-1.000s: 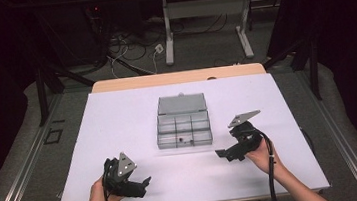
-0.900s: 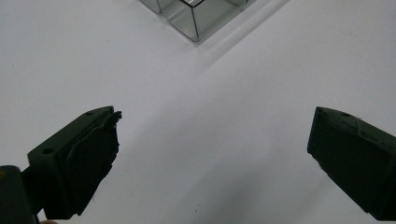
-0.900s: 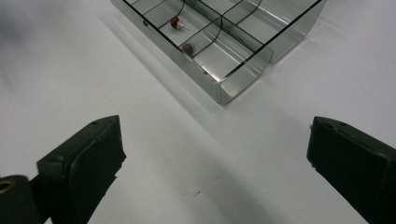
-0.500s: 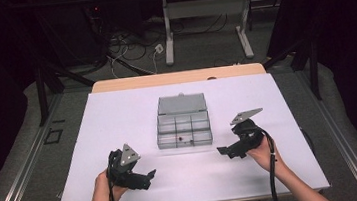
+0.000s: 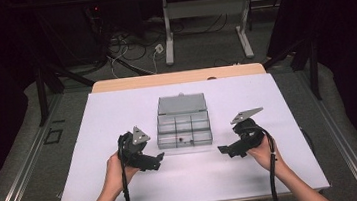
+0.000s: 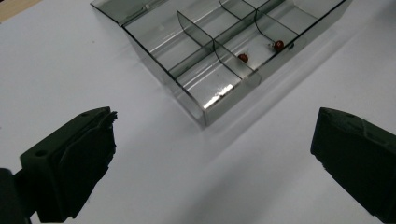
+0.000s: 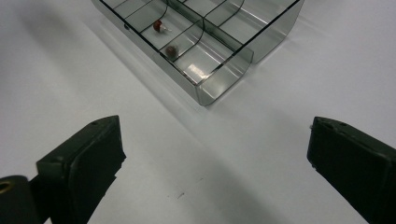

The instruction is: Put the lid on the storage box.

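No readable text or brand on anything; nothing legible on box or grippers.

High view: clear compartment box (image 5: 184, 128) sits centre frame on white table sheet (image 5: 94, 134), lid flipped open toward top of frame. Left gripper (image 5: 158, 160) lower left of centre, just beside box's lower-left corner, not touching. Right gripper (image 5: 223, 151) lower right of centre, near box's lower-right corner, also apart from it. Both point inward toward box. Grey three-cornered plate on top of each. Person's hands hold them, forearms in from bottom edge.

Left gripper view: gripper (image 6: 210, 163) w/ jaws spread wide, nothing between but bare sheet. Box (image 6: 219, 51) fills upper centre/upper right, its near corner pointing down btw the jaws, well short of them. Two small red-brown beads in compartments: one (image 6: 243, 58) mid-frame top, one (image 6: 278, 45) further upper right.

Right gripper view: gripper (image 7: 215, 158) released too, jaws far apart, empty. Box (image 7: 205, 42) in upper centre, corner toward jaws, a gap of sheet btw. Beads seen again: one (image 7: 158, 25) upper left of centre, one (image 7: 171, 51) just below it, in neighbouring compartments.
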Demonstrator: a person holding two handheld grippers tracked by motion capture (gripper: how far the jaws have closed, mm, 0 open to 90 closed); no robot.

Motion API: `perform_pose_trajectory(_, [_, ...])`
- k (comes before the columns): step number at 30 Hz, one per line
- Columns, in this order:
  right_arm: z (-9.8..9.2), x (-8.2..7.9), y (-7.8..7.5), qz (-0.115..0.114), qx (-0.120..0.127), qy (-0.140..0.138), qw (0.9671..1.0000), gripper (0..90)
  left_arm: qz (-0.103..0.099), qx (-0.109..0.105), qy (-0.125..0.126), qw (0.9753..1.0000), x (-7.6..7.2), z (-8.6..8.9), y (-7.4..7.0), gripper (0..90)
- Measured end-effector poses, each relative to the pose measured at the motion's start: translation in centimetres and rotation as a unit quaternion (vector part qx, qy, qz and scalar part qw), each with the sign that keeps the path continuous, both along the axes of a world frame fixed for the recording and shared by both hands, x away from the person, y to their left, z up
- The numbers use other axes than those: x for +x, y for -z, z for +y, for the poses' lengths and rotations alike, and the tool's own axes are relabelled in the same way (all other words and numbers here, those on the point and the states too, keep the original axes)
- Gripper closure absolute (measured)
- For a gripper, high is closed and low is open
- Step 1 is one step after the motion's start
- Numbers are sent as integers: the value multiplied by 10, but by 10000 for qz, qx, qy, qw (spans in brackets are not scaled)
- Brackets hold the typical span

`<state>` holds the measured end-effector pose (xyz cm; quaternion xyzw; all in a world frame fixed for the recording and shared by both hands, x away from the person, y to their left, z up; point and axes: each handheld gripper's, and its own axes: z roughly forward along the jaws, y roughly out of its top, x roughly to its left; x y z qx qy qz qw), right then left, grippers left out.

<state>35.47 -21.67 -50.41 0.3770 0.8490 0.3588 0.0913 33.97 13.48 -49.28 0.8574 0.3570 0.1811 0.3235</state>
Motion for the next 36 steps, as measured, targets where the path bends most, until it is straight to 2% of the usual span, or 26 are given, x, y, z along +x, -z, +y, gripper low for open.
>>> perform_pose_trajectory(1, [1,0,0,-10,1,22,10000,35,-68,12,4,10000,4,-4,-1,3])
perform_pose_trajectory(2, [2,0,1,-43,5,-9,10000,35,-35,10,-8,10000,6,-6,-2,3])
perform_pose_trajectory(5, [3,0,1,36,0,-11,10000,34,-112,51,18,9999,14,-16,-2,4])
perform_pose_trajectory(10, [2,0,3,42,-45,-11,10000,34,-186,189,57,9996,29,-31,-1,4])
perform_pose_trajectory(12, [1,1,4,17,-3,-4,10000,35,-150,189,69,9997,36,-35,0,10])
perform_pose_trajectory(13, [2,2,6,7,110,37,9999,34,-143,183,71,9997,40,-37,1,18])
perform_pose_trajectory(14, [1,2,5,70,51,47,10000,34,-94,179,57,9998,43,-39,2,22])
perform_pose_trajectory(18, [0,3,4,78,0,18,10000,34,-69,184,78,9998,52,-48,6,60])
perform_pose_trajectory(21, [1,2,5,65,33,38,10000,35,-41,215,78,9997,55,-56,11,101])
perform_pose_trajectory(25, [1,2,5,75,35,59,9999,35,91,240,44,9997,59,-62,17,158])
perform_pose_trajectory(27, [1,2,5,82,31,62,9999,35,151,375,41,9992,62,-65,18,173])
perform_pose_trajectory(32, [1,3,7,76,0,19,10000,37,263,406,-7,9988,70,-68,22,301])
perform_pose_trajectory(36, [2,3,8,60,-22,25,10000,38,399,379,-40,9985,77,-69,25,354])
